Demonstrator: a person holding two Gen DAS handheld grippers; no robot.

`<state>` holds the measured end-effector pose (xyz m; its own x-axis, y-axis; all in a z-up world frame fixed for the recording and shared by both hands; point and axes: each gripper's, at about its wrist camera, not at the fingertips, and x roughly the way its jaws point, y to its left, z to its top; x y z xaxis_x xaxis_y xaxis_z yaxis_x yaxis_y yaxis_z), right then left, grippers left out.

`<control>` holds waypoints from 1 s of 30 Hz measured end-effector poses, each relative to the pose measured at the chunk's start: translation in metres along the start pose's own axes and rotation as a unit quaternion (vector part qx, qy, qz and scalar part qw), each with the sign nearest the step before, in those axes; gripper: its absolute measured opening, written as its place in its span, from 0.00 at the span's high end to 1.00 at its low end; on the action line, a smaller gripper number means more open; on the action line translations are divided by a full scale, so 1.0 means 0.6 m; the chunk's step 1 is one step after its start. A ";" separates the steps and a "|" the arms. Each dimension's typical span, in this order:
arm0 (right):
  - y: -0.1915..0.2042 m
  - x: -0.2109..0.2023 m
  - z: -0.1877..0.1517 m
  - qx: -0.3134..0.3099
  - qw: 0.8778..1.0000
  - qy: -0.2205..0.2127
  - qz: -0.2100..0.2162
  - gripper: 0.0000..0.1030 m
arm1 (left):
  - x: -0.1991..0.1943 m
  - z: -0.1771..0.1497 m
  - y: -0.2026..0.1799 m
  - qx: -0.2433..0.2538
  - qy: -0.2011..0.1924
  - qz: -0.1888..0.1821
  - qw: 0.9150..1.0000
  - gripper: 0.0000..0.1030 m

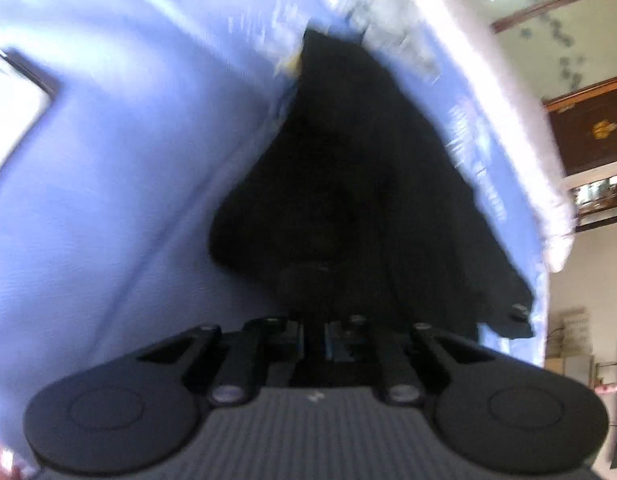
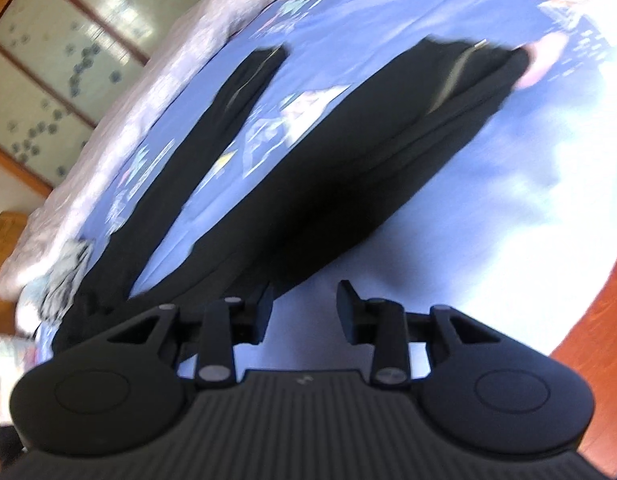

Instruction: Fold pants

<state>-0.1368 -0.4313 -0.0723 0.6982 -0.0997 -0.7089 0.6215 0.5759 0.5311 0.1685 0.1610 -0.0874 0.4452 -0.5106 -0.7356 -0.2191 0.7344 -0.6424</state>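
Observation:
Black pants (image 2: 328, 184) lie on a blue bedsheet (image 2: 508, 200) with their two legs spread apart in a V. In the left wrist view the pants (image 1: 348, 168) narrow down to my left gripper (image 1: 326, 280). Its fingers are together and dark against the dark cloth, so the gripper looks shut on the fabric. My right gripper (image 2: 304, 312) stands open just above the sheet, at the near edge of the wider leg. Its left finger (image 2: 262, 312) overlaps that edge, and only sheet shows between the fingers.
A white quilt (image 2: 128, 92) borders the sheet on the far side. A crumpled pale cloth (image 2: 64, 276) lies near the thinner leg's near end. Wooden floor (image 2: 588, 340) shows past the bed's edge at the right. A blurred pinkish shape (image 2: 540, 64) sits at the pants' far end.

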 end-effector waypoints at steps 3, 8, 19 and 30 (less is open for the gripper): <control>-0.039 -0.013 0.023 0.032 0.999 -0.022 -0.020 0.63 | -0.100 -0.016 0.011 0.002 -0.040 -0.022 0.999 0.93; -0.081 -0.026 0.040 0.076 0.995 -0.055 -0.037 0.63 | -0.120 -0.025 0.065 -0.039 -0.032 0.007 0.999 0.93; -0.147 -0.024 0.080 0.152 0.982 -0.087 -0.070 0.63 | -0.095 -0.041 0.103 -0.058 -0.021 0.027 0.998 0.93; -0.062 -0.018 0.075 -0.035 0.974 -0.106 -0.200 0.95 | -0.105 -0.072 0.059 0.023 -0.040 0.102 0.994 0.82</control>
<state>-0.1517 -0.4881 -0.0638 0.4682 -0.4876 -0.7369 0.8378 0.5101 0.1948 0.0955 0.1998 -0.0731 0.4642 -0.3135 -0.8284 -0.2719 0.8397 -0.4701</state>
